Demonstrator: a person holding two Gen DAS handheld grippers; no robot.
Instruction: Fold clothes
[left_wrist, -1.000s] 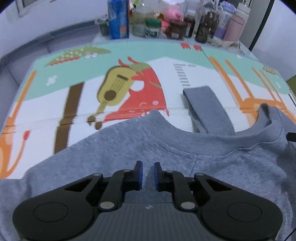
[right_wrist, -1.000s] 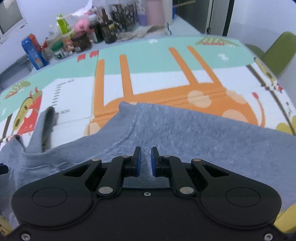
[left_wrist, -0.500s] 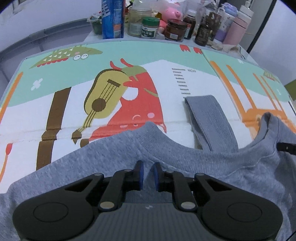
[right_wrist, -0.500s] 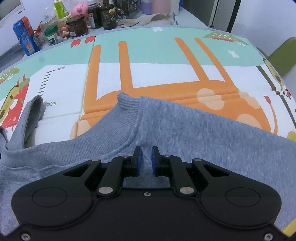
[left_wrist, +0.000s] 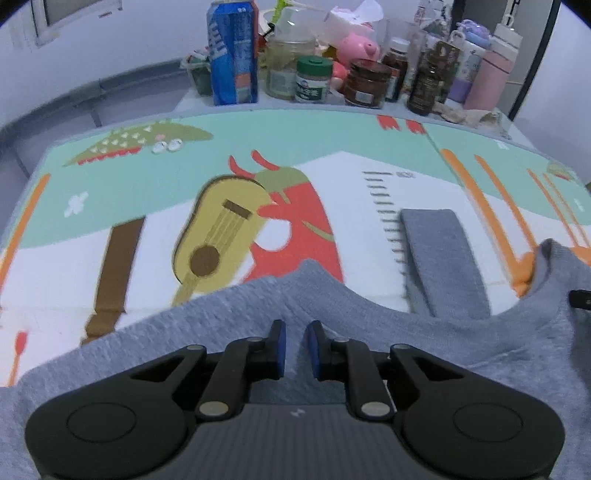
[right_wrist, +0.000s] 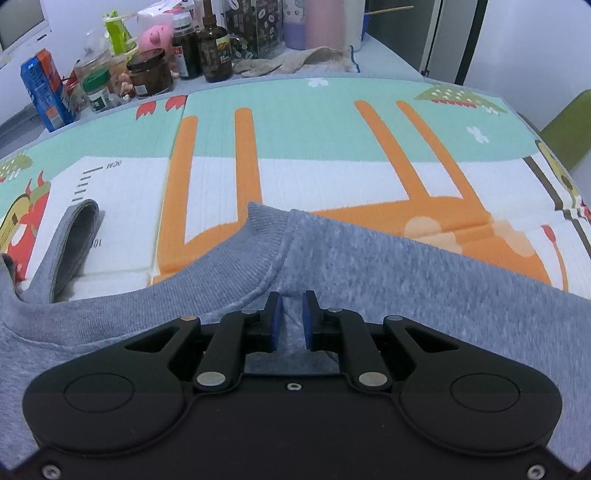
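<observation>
One grey sweatshirt (left_wrist: 369, 325) across a cartoon play mat (left_wrist: 110, 192).
Collar points toward the far clutter of bottles (left_wrist: 369, 81); body runs sideways. Left gripper (left_wrist: 294, 349) is opening, apparently letting go; right gripper (right_wrist: 291, 319) pinches a shoulder fold.

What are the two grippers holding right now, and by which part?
The right gripper pinches the grey sweatshirt at the shoulder, just beside the collar. The left gripper is at the other shoulder, its fingers opening with cloth between them.
</observation>
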